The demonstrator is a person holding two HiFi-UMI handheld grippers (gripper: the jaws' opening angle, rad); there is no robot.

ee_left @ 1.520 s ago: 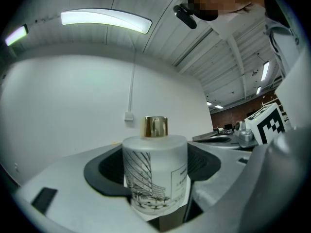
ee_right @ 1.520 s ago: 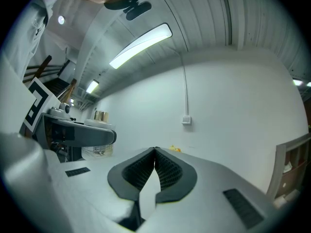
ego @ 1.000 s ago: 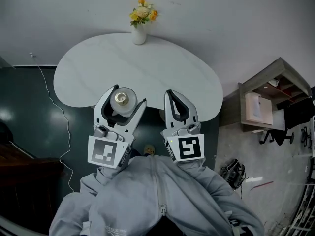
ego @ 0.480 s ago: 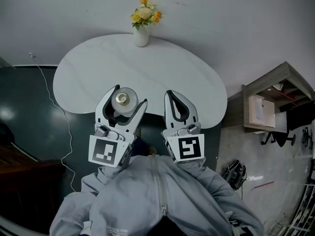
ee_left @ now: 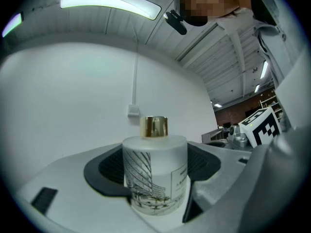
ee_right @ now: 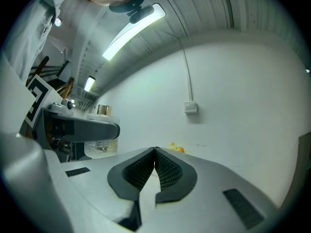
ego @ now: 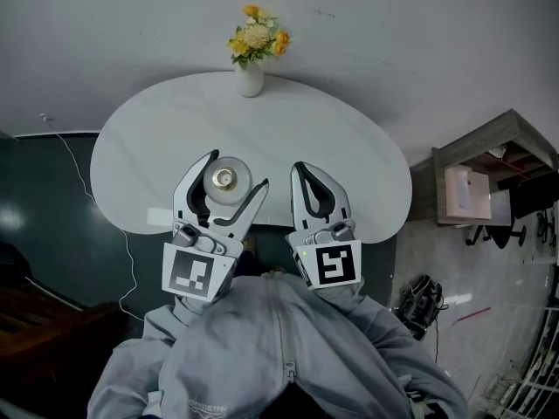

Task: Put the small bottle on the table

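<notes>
1. Table (ego: 332,147): white, kidney-shaped top, filling the centre of the head view; dark floor to its left, pale floor to its right.
2. Grey zip jacket (ego: 279,356): the person's, across the bottom of the frame.
3. Wooden shelf unit (ego: 476,182): right edge of the frame, apart from the table.
4. Left gripper (ego: 234,171): lower centre-left, over the table's near edge. Jaws spread wide and clamped on the small bottle, with a dark pad against either side of it. Marker cube (ego: 190,273) at its rear.
5. Right gripper (ego: 301,168): just right of the left one, also reaching over the near edge. Jaws closed tip to tip, nothing between them.
6. Vase of yellow and orange flowers (ego: 250,77): white, upright, at the table's far edge against the wall.
7. Small bottle (ego: 225,179): frosted white cylinder, upright, printed with a line drawing and a label, held in the left jaws above the table's near edge; contact with the tabletop cannot be told.
8. Gold cap (ee_left: 154,126): on the bottle's neck.
</notes>
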